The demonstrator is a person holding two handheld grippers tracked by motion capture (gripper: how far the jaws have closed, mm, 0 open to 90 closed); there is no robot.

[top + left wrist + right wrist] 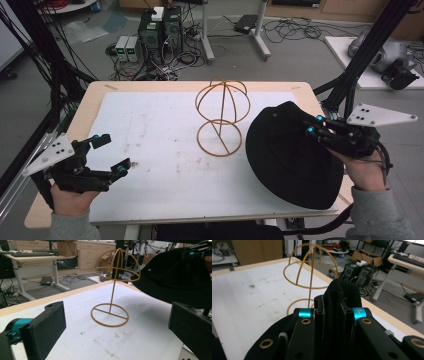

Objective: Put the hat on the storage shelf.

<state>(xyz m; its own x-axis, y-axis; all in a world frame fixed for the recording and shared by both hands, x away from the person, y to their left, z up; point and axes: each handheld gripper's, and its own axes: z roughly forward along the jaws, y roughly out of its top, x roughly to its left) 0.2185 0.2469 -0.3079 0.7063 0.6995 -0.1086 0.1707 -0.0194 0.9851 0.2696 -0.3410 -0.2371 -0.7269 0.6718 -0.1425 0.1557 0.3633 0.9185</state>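
While one black hat [290,155] hangs pinched, one wire stand [221,117] waits.

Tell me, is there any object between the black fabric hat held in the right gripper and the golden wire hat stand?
Nothing visible stands between them. The black fabric hat, pinched in the right gripper, hangs just right of the golden wire hat stand, with bare white table cover between. The left gripper waits open at the far left.
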